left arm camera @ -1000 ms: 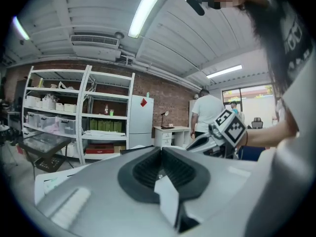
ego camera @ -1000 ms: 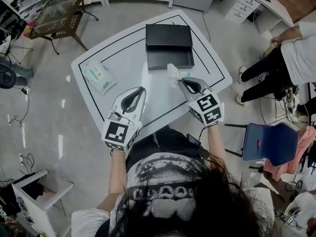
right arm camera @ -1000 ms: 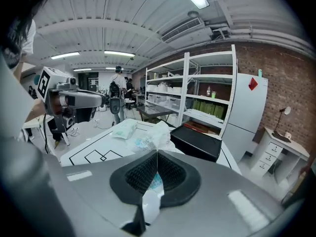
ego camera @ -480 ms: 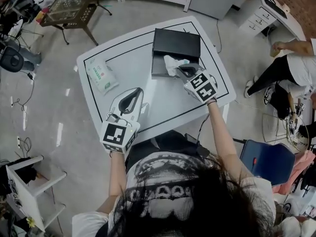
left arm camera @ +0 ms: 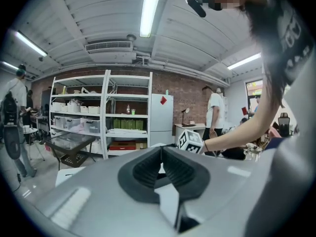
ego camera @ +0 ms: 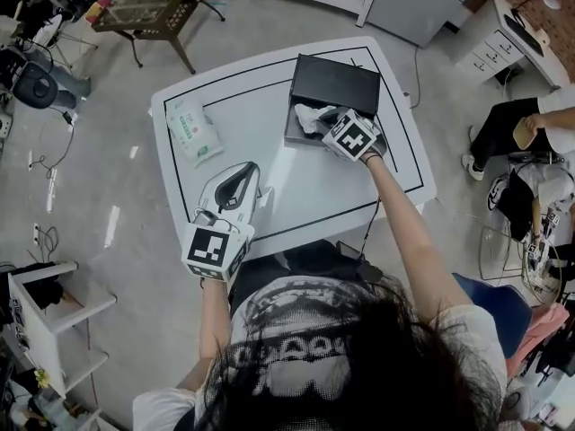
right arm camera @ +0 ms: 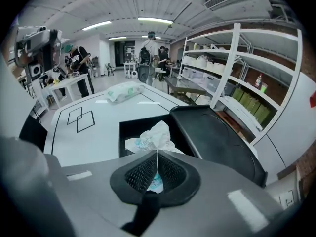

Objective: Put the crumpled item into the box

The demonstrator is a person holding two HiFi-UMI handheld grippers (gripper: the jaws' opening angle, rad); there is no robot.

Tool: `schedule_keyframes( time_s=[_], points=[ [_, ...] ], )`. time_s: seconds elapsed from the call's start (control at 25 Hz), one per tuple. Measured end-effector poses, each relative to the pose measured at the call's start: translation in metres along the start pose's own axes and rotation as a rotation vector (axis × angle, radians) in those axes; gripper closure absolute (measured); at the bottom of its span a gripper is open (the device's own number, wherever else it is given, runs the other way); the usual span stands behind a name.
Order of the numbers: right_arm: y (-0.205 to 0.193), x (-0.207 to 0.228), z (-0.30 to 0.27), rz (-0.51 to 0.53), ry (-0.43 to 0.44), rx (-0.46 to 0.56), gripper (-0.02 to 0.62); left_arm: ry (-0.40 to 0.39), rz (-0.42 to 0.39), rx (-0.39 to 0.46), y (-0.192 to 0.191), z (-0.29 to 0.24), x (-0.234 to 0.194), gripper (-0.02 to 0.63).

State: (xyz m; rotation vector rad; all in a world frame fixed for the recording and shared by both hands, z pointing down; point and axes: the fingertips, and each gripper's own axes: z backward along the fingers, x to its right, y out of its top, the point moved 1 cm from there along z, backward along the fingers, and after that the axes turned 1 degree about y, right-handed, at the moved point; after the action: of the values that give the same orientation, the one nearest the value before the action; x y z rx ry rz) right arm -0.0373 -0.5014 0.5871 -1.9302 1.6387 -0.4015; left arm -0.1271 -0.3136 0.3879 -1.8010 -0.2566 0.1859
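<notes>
A crumpled item (right arm camera: pixel 150 135), white wrapping with pale blue print, sits pinched at its lower end between the closed jaws of the right gripper (right arm camera: pixel 157 155), its loose top fanned out above the open tray of a black box (right arm camera: pixel 129 127). The head view shows the same item (ego camera: pixel 310 118) just inside the tray's near edge, with the right gripper (ego camera: pixel 329 124) reaching in from the person's outstretched arm and the box (ego camera: pixel 334 83) lying at the far side of the white surface (ego camera: pixel 260 106), its lid folded back flat behind the tray. Whether the item already touches the tray floor cannot be told from either view. The left gripper (ego camera: pixel 249 169) rests on the surface well apart from the box, near the person's body. Its own view shows the left gripper (left arm camera: pixel 161 154) with jaws together and nothing between them. A sealed white-and-green packet (ego camera: pixel 193 133) lies toward the surface's left corner, clear of the work. Judged from this placement, the task is at its delivery step: the item is over or in the tray and only the release remains. The next move appears to call for the right jaws to part so the item drops fully within the tray walls. The gripper should then lift straight up so the springy paper does not catch on the pads and ride back out over the edge.
</notes>
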Motion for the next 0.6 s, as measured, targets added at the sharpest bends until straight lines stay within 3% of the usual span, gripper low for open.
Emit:
schedule_keyframes(
  time_s=[0.28,0.44,0.6],
  points=[
    [-0.011,0.001,-0.031,0.055,0.054,-0.092,0.589,0.047,0.008,-0.014,-0.003,0.004,-0.002,0.606],
    [-0.011,-0.001,-0.036,0.012,0.091,-0.081,0.585,0.074,0.021,-0.025,-0.007,0.009,-0.003,0.606],
    [-0.009,0.004,-0.035,-0.016,0.074,-0.053,0.578,0.088,0.026,-0.035,-0.014,0.009,-0.004,0.606]
  ],
)
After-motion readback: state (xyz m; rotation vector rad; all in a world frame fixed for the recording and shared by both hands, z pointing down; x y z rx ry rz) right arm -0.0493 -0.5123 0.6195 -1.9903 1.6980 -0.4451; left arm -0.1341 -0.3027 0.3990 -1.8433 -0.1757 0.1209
